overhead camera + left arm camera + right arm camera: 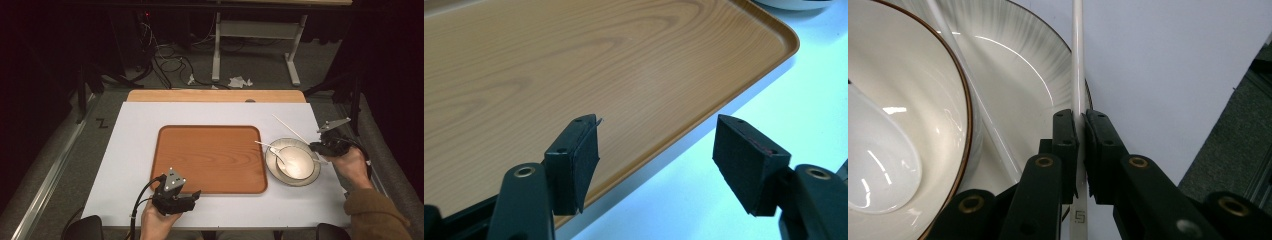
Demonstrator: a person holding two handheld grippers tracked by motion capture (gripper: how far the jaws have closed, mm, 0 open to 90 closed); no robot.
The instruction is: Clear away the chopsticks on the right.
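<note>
Digit "5" on white chopstick end.

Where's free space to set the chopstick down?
The wooden tray is bare edge to edge. The white mat is free left of and behind it. Crowded on the right: plate, bowl, spoon, right gripper shut on chopstick.

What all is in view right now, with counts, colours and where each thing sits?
tray: one, wood-grain brown, centre of the table.
plate: one, white with a dark rim, right of the tray.
bowl: one, white, on the plate.
spoon: one, white, in the bowl.
chopsticks: two, white, one clamped, one across the plate.
table: one, white top.
left tool: black, open, at the tray's near edge.
right tool: black, shut on a chopstick.
</note>
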